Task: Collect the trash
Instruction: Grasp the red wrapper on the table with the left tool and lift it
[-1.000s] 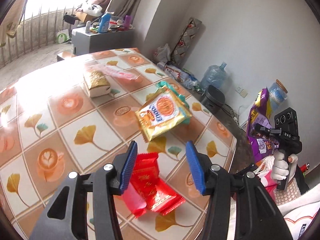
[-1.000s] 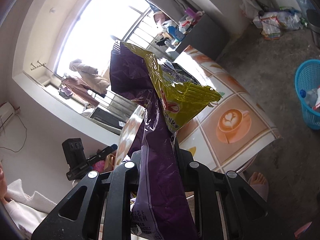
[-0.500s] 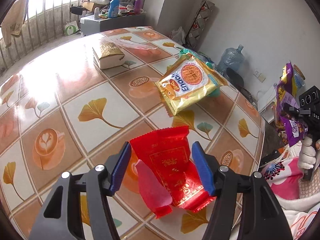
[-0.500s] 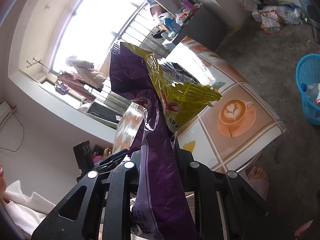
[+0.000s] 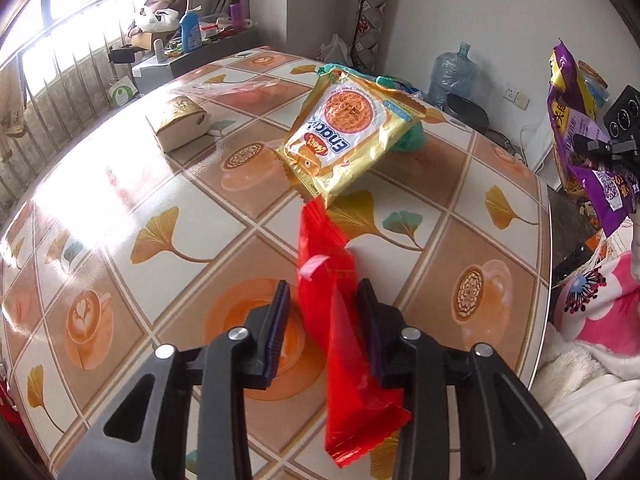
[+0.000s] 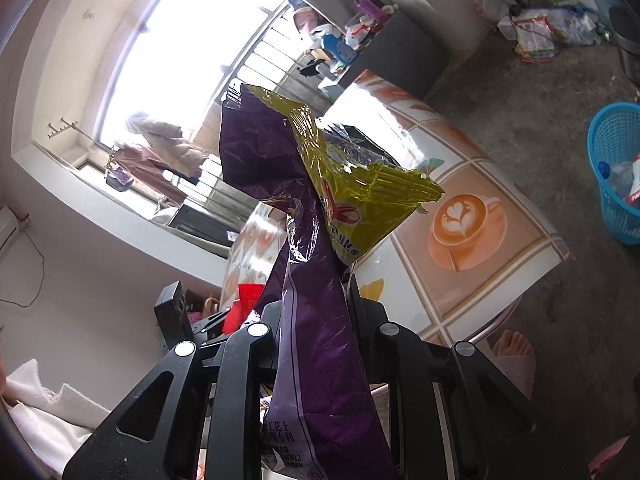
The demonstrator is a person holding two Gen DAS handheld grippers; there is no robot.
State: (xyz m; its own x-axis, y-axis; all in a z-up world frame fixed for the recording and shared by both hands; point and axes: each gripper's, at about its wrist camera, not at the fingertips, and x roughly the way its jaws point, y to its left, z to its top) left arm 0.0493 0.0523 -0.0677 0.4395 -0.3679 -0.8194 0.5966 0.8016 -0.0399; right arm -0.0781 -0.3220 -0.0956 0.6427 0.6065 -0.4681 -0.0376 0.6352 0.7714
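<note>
A red foil wrapper [image 5: 328, 272] stands crumpled and upright between the fingers of my left gripper [image 5: 324, 316], just above the tiled table [image 5: 120, 184]. The jaws are closing and the pads squeeze it narrow. Its lower end hangs out towards the camera. In the right wrist view the same red wrapper [image 6: 244, 304] shows at the table's near edge. My right gripper [image 6: 312, 304] is shut on a long purple snack bag [image 6: 320, 360] together with a torn yellow-green bag [image 6: 360, 200], held up beside the table. From the left wrist view that purple bag [image 5: 572, 120] appears at far right.
A gold biscuit packet [image 5: 348, 136] lies past the red wrapper on a teal wrapper [image 5: 412, 140]. Farther back are a gold-topped white box [image 5: 178, 128] and a clear pink wrapper [image 5: 236, 88]. A blue basket [image 6: 616, 172] holding rubbish stands on the floor; a bare foot [image 6: 512, 344] is below the table edge.
My left gripper came down over the red wrapper and its jaws narrowed, folding the flat wrapper upright between the pads. The right gripper kept still with its bags.
</note>
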